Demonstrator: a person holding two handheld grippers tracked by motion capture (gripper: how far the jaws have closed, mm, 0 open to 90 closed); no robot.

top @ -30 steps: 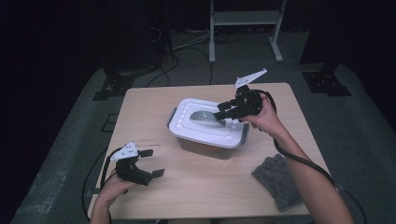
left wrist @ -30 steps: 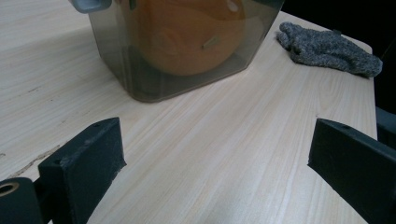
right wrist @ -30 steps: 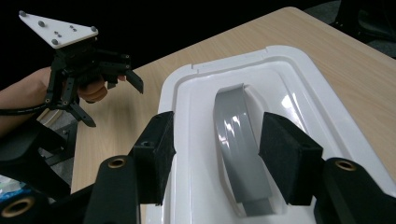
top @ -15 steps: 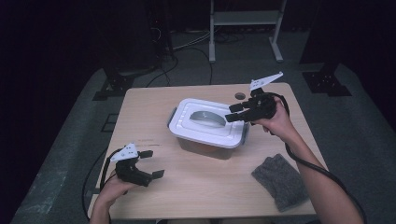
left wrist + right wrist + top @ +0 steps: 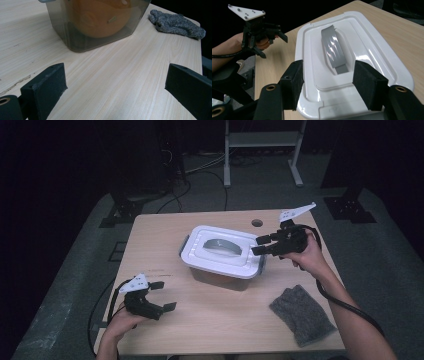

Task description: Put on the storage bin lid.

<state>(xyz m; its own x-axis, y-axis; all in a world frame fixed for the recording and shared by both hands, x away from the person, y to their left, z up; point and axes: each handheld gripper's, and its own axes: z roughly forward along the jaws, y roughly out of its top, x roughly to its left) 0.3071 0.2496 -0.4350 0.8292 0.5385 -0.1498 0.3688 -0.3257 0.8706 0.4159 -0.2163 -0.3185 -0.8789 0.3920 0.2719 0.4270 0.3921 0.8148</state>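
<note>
Right gripper (image 5: 260, 245), centre right of the high view: jaws apart and just opened wider, nothing between them, poised at the near end of the white lid (image 5: 222, 250) as if lining up on its grey handle (image 5: 333, 47). Left gripper (image 5: 162, 295), lower left: jaws apart and empty, parked clear on the table (image 5: 165, 227). The box (image 5: 220, 275) sits mid-table. The left gripper view reveals an orange thing (image 5: 100, 17) through the box wall; the grey cloth (image 5: 302, 314) lies lower right.
</note>
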